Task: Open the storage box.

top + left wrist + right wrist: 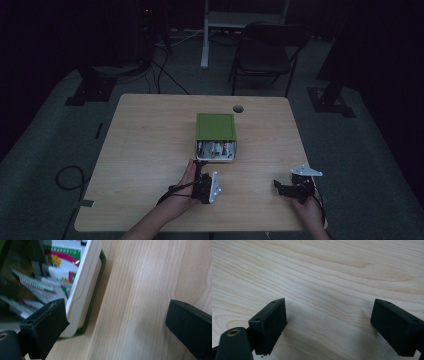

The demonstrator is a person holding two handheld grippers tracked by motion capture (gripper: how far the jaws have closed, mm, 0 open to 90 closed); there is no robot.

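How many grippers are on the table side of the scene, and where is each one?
2. The left gripper is near the front edge, just before the green box. The right gripper is toward the front right corner, over bare table. Both have open fingers.

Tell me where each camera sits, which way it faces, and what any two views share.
High view: above the person's side, looking forward and down on the table; forearms, left gripper, right gripper.
Left gripper view: along open jaws at the green box with packets.
Right gripper view: along open jaws at bare wood.
High and left gripper views share the green box.
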